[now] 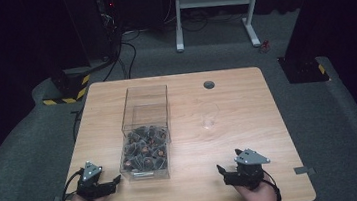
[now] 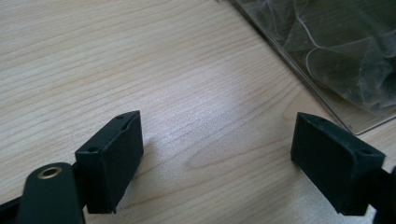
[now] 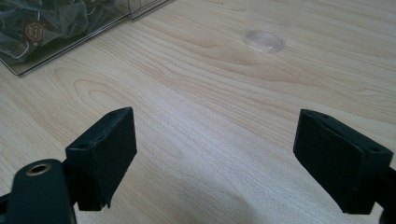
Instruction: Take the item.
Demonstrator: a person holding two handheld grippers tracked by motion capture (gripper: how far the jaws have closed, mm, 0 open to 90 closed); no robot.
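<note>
Centrally placed: clear box point(image 1: 146, 134), part-filled with dark sachets point(image 1: 145, 151); left gripper point(image 1: 106, 184) and right gripper point(image 1: 227, 172) held apart-jawed, empty.

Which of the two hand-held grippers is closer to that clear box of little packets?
The left hand-held gripper: it sits just beside the clear box's near left corner. The right hand-held gripper rests farther off, to the box's right.

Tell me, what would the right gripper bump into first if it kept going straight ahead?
Probably the clear glass standing on the table; the right gripper points roughly at it, though depth is hard to judge.
</note>
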